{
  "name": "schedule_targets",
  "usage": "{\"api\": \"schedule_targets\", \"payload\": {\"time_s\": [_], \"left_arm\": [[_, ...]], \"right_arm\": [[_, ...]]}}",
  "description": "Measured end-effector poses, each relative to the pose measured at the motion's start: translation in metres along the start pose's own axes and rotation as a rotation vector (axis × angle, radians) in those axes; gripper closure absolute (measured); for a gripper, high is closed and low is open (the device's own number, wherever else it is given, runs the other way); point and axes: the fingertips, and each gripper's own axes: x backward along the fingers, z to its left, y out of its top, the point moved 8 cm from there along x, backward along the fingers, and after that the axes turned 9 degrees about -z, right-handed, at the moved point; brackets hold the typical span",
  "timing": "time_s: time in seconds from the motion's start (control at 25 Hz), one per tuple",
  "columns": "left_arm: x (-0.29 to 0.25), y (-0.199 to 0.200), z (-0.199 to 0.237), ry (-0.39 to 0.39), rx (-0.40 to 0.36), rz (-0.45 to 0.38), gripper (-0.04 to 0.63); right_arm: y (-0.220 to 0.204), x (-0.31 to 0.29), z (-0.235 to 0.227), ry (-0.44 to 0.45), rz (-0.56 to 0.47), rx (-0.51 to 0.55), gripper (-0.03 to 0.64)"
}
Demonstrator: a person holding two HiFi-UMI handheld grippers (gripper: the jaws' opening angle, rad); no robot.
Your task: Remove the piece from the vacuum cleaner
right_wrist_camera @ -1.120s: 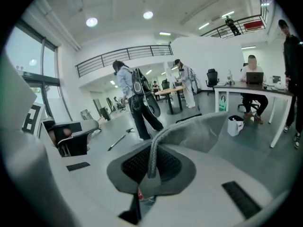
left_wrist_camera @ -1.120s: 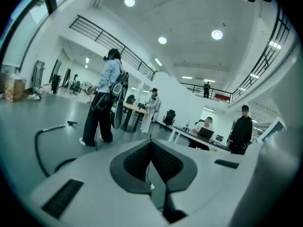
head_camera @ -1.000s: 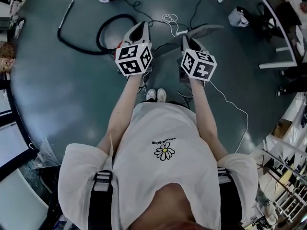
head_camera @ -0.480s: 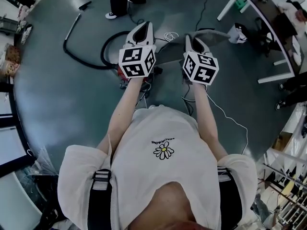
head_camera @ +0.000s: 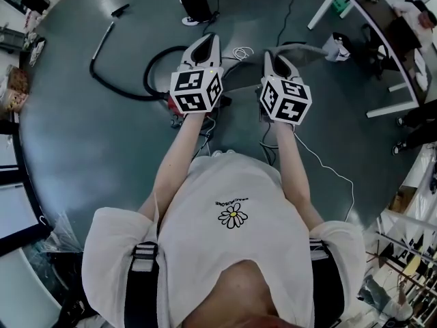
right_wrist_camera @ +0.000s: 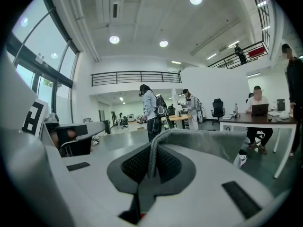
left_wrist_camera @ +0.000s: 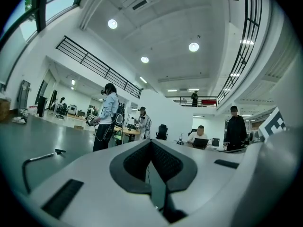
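In the head view the vacuum cleaner lies on the dark floor. Its red body (head_camera: pixel 170 102) peeks out under my left gripper (head_camera: pixel 209 38), and its black hose (head_camera: pixel 146 74) loops left to a thin wand (head_camera: pixel 104 38). My right gripper (head_camera: pixel 268 53) is shut on a grey fabric-like piece (head_camera: pixel 305 48) that sticks out to the right, off the floor. In the right gripper view that grey piece (right_wrist_camera: pixel 203 145) runs from between the pads of the right gripper (right_wrist_camera: pixel 152 151) out to the right. The left gripper (left_wrist_camera: pixel 151 143) has its jaws together with nothing in them.
A white-legged table (head_camera: pixel 382 53) and a small white bin (head_camera: pixel 336 45) stand at the upper right. A white cable (head_camera: pixel 328 166) trails over the floor on the right. A person's legs (head_camera: pixel 194 2) stand beyond the hose. Other people sit and stand further off.
Both grippers have lifted slightly, the grey piece still in the right one. The person standing beyond the hose has walked to the right.
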Motion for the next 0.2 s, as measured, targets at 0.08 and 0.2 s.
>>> {"api": "schedule_targets", "payload": {"time_s": [0.08,0.2], "left_arm": [[0.0018,0.0012,0.002,-0.002,-0.007,-0.001,0.601],[0.0027,0.0023,0.0061,-0.001,0.001,0.002,0.601]], "right_arm": [[0.001,0.0007,0.003,-0.001,-0.005,0.002,0.592],[0.0039,0.0017,0.007,-0.004,-0.016,0.007,0.592]]}}
